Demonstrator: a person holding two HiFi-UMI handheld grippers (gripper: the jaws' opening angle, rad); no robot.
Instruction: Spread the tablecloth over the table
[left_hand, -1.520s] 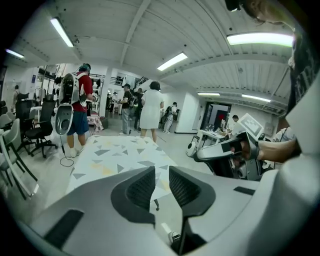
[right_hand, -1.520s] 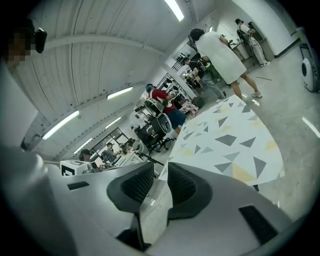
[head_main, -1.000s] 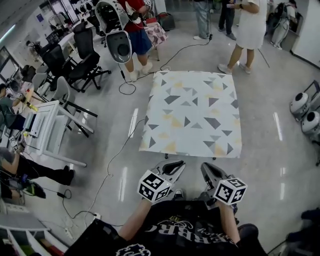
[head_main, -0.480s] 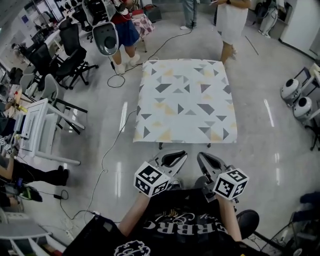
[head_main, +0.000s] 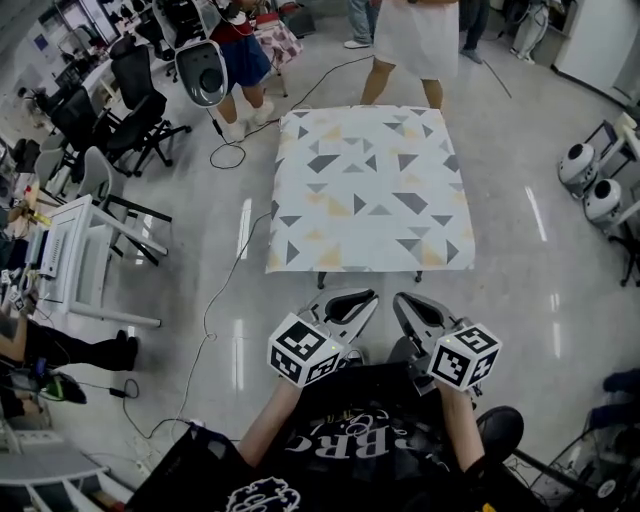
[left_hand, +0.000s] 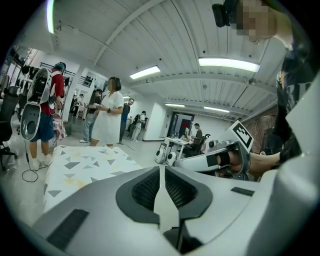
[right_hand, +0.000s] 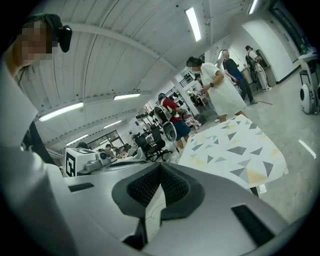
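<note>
The white tablecloth printed with grey and yellow triangles lies spread flat over the desk, covering the whole top; only the desk's thin legs show beneath the near hem; the cloth looks smooth, its corners squared.

The pale grey left tongs are held low in front of the person's black shirt, short of the desk's near edge and apart from the cloth; their dark ribbed pads are pressed together with nothing between them. The pale grey right tongs sit just beside them, likewise clamped together on nothing.

A person in a white dress stands at the desk's far edge; black office chairs stand on the grey floor to the left.
</note>
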